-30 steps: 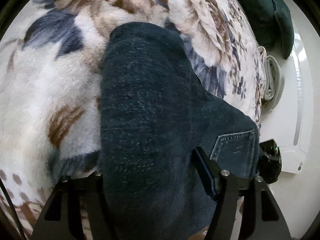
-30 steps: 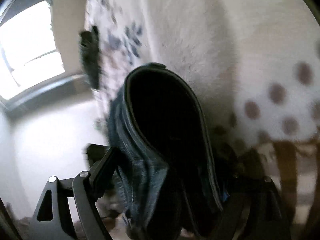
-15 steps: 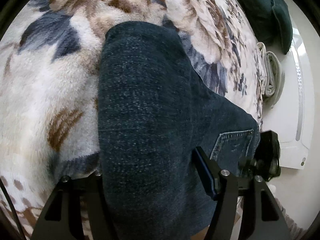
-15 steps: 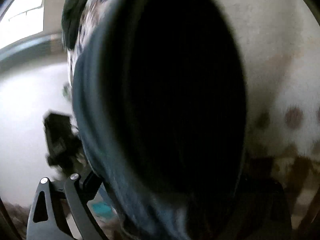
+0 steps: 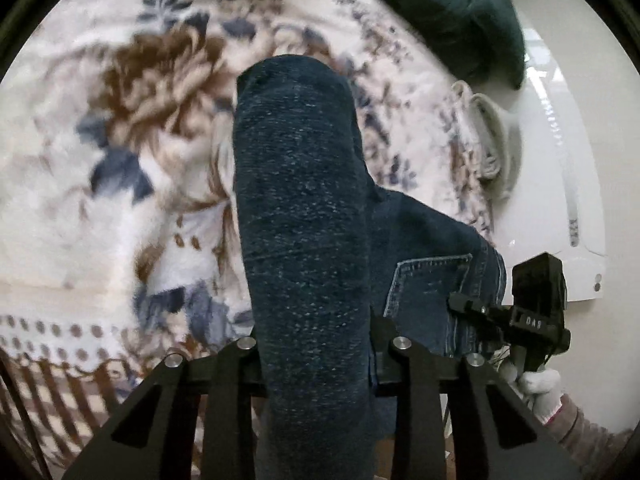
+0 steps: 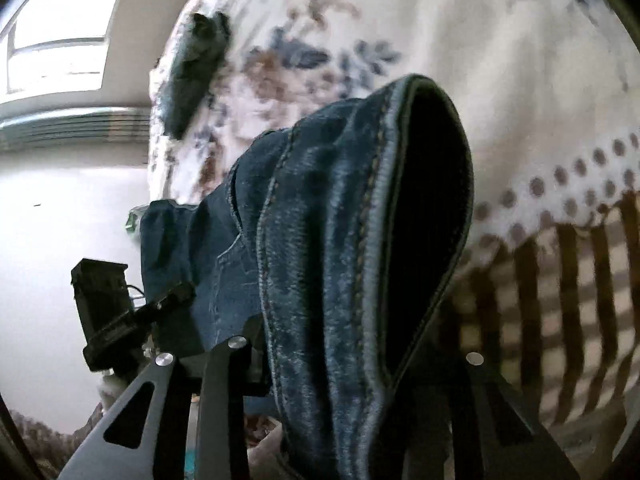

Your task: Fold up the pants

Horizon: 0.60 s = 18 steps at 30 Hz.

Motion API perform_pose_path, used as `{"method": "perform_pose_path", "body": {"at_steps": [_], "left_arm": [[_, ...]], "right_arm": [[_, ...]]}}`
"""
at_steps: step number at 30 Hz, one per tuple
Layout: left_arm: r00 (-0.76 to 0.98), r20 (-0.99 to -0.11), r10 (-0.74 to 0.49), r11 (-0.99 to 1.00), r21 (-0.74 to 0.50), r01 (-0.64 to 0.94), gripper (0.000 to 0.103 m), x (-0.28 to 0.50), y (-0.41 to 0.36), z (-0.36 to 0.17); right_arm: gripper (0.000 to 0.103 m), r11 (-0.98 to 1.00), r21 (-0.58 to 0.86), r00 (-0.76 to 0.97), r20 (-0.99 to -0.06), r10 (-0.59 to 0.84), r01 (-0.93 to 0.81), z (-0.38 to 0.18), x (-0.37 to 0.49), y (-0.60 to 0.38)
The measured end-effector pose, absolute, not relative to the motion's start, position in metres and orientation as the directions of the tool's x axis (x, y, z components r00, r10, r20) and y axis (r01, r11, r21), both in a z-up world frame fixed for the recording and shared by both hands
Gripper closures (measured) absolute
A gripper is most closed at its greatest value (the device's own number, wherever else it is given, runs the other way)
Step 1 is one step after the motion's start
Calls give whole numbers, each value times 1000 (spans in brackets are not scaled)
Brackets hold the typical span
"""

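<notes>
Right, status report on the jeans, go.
Left gripper and right gripper: jaws just closed, both clamped on the jeans. Jeans bunched, part lifted off the blanket. Nothing in the way.

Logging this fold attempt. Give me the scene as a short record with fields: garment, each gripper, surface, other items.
garment: dark blue jeans, bunched, back pocket showing
left gripper: jaws just closed, clamped on the jeans
right gripper: jaws just closed, clamped on the jeans at a stitched edge
surface: floral blanket under the jeans
other items: dark green cushion at the far edge; folded pale cloth beside it
person: white-gloved hand holds the right gripper
</notes>
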State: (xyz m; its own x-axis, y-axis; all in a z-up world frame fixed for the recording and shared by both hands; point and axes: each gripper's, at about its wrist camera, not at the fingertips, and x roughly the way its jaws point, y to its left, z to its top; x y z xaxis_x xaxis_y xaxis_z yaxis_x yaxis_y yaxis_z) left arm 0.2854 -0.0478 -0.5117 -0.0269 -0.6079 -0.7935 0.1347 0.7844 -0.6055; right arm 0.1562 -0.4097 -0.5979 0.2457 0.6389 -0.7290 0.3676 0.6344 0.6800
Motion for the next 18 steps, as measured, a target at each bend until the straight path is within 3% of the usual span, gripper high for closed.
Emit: {"method": "perform_pose_path", "body": {"at_steps": [9, 18], "left_arm": [[47, -752, -658, 751, -649, 122, 77, 349, 1, -450], [177, -763, -621, 783, -602, 153, 77, 518, 70, -404]], "right_arm": [[69, 646, 701, 308, -713, 630, 301, -507, 219, -367], [69, 661, 726, 353, -678, 645, 188, -458, 403, -279]]}}
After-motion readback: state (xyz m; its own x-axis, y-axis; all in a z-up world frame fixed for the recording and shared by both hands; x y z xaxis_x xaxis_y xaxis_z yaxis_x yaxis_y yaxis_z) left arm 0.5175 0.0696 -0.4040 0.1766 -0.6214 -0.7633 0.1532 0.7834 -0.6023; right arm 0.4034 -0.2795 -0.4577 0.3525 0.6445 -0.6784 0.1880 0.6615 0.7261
